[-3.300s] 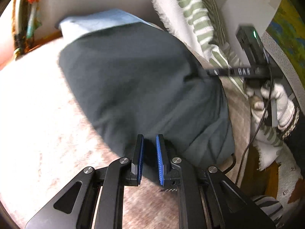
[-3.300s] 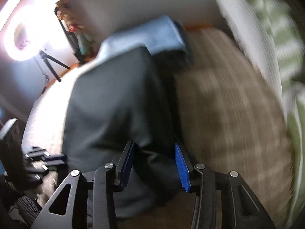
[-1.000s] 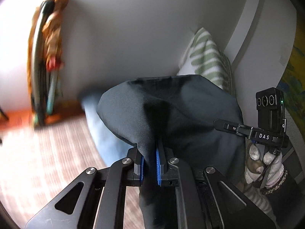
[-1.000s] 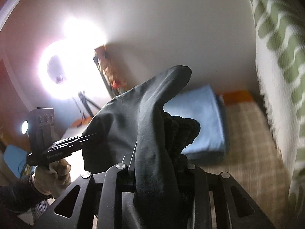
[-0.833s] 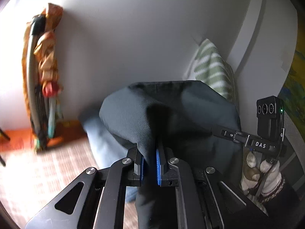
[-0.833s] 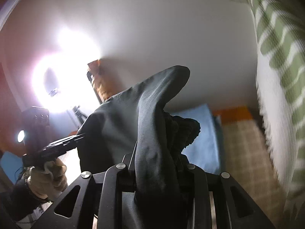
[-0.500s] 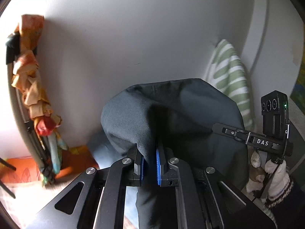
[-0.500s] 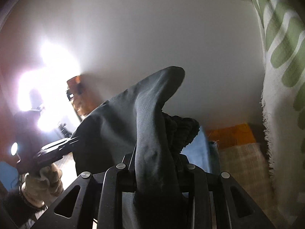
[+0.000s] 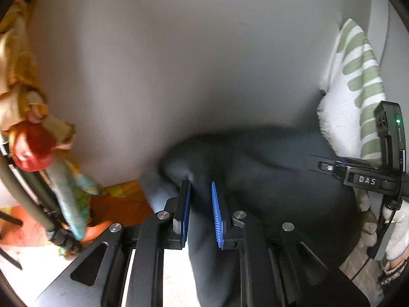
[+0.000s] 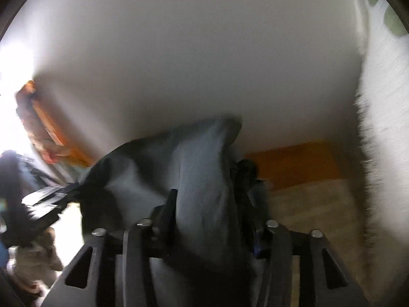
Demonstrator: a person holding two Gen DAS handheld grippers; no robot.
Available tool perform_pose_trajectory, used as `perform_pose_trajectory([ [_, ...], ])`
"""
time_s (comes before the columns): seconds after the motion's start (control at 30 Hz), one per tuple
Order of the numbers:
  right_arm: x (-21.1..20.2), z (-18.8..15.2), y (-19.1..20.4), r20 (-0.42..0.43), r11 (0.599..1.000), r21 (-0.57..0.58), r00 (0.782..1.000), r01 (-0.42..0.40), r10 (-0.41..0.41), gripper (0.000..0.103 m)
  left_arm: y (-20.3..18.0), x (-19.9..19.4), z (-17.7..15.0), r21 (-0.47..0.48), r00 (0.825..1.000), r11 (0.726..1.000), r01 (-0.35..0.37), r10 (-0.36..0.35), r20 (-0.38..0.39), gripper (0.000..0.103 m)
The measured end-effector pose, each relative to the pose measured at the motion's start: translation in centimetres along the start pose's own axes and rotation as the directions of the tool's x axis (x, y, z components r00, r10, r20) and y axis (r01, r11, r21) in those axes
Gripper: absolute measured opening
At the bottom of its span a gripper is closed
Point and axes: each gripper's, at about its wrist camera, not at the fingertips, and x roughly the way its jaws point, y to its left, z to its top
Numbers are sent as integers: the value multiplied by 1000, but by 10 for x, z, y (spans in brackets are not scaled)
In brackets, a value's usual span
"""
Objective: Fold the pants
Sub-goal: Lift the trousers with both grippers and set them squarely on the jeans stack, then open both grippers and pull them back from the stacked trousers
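The dark grey pants point(image 9: 268, 184) hang raised in front of a white wall. My left gripper point(image 9: 200, 212) has its blue pads apart, with the cloth slack between them. In the right wrist view the pants point(image 10: 204, 186) bulge between the fingers of my right gripper point(image 10: 209, 220), whose jaws stand somewhat apart around a thick bunch of cloth; its pads are mostly hidden. The right gripper also shows at the right edge of the left wrist view point(image 9: 358, 176), and the left one at the left of the right wrist view point(image 10: 46, 199).
A green-striped white towel point(image 9: 355, 81) hangs at the right. Colourful cloth on a dark rack point(image 9: 30, 133) stands at the left. A folded light blue cloth point(image 9: 156, 192) lies below the pants. A checked mat point(image 10: 314, 204) covers the surface at right.
My left gripper's pads have opened; they were pinched on the pants half a second ago. The pants have sagged lower. Both grippers tilted further up toward the wall.
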Motion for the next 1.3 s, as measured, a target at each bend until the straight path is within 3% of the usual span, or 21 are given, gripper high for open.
perform_pose_trajectory([
  [0.07, -8, -1, -1, 28, 998, -9, 998, 61, -61, 83, 3, -4, 2, -6, 1000, 1000, 2, -2, -1, 25],
  [0.1, -14, -2, -1, 42, 997, -13, 997, 72, -72, 84, 3, -10, 1, -4, 1000, 1000, 0, 0, 3, 45],
  [0.13, -20, -3, 0, 48, 997, -16, 996, 73, -72, 83, 3, -16, -1, -7, 1000, 1000, 1, -1, 16, 57],
  [0.6, -109, -38, 38, 121, 995, -35, 989, 90, -85, 84, -6, -107, -26, 20, 996, 998, 57, -58, 60, 62],
  [0.87, -164, -69, 69, 151, 994, -34, 984, 104, -98, 86, -14, -180, -49, 40, 992, 997, 67, -71, 109, 67],
  [0.93, -182, -77, 79, 167, 993, -35, 980, 113, -105, 87, -17, -198, -56, 49, 990, 997, 65, -70, 120, 73],
  [1.03, -203, -90, 94, 178, 994, -36, 979, 103, -95, 90, -20, -226, -69, 61, 988, 997, 50, -59, 145, 79],
  [1.13, -224, -104, 110, 192, 993, -50, 976, 111, -100, 92, -20, -254, -85, 60, 987, 997, 42, -51, 154, 80],
  [1.2, -240, -117, 121, 211, 988, -62, 970, 139, -123, 100, -20, -269, -96, 55, 986, 998, 40, -48, 159, 80],
  [1.3, -263, -138, 135, 243, 986, -68, 961, 150, -129, 103, -22, -291, -115, 60, 983, 998, 34, -44, 178, 81],
])
